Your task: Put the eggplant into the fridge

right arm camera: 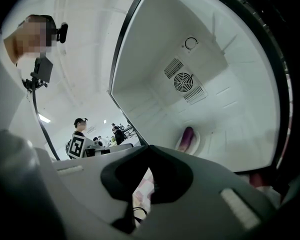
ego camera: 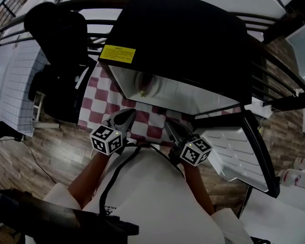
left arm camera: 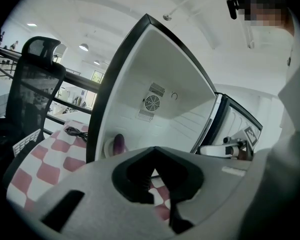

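Closest to me, both claws are drawn in at my chest: the left claw (left arm camera: 155,186) has its jaws together with only a sliver of cloth showing past them, and the right claw (right arm camera: 142,191) is shut the same way. Neither has hold of anything. Just past the tips lies the checked cloth (ego camera: 99,93), and on it stands the fridge (ego camera: 183,29) with its door (ego camera: 234,149) swung wide on my right. Deeper in, on the fridge floor toward the back wall, the eggplant (left arm camera: 119,144) lies on a small plate (right arm camera: 199,145), below the fan grille (right arm camera: 182,81). It looks well inside the opening and clear of the door's path. As I read it, the putting-in is done, and the step in hand is to get clear and shut the fridge. To do that well I would use the right claw, since the door hangs on that side. I would keep its jaws together and push with their flat side near the door's free edge, far from the hinge, where it should swing most easily. The push should be slow and follow the arc of the door, so that the light fridge does not slide on the cloth or jolt the eggplant off its plate. The left claw should stay low and out of the opening. A light touch from it on the fridge's near corner could steady the box if it starts to shift.
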`<state>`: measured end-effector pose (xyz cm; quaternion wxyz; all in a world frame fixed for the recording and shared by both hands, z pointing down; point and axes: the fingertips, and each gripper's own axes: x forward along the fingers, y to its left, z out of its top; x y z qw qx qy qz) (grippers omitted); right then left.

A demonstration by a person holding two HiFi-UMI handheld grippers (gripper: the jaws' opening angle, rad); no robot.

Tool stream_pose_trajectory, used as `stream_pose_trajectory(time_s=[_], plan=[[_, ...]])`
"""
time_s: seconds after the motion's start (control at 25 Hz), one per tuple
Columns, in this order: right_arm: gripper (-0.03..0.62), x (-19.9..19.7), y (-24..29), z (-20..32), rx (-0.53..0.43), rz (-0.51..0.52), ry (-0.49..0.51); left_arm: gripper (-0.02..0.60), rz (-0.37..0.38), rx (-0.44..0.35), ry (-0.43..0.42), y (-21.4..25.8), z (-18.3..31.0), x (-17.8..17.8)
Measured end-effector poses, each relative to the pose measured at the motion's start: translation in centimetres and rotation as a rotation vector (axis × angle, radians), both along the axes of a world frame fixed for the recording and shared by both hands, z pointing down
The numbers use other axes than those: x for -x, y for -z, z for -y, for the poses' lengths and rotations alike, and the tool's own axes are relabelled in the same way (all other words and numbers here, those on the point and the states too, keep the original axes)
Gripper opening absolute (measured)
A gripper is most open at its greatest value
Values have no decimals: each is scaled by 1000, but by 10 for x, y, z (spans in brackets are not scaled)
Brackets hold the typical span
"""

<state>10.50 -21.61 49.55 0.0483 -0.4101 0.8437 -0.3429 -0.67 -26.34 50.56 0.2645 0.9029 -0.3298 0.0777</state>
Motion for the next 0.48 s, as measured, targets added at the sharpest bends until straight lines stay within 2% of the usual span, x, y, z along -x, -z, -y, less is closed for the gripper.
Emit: stream_pose_trajectory(time_s=[0.48], plan=[[5, -1, 2, -1, -9, -11, 5, 5, 5, 12, -2, -6, -6, -3]])
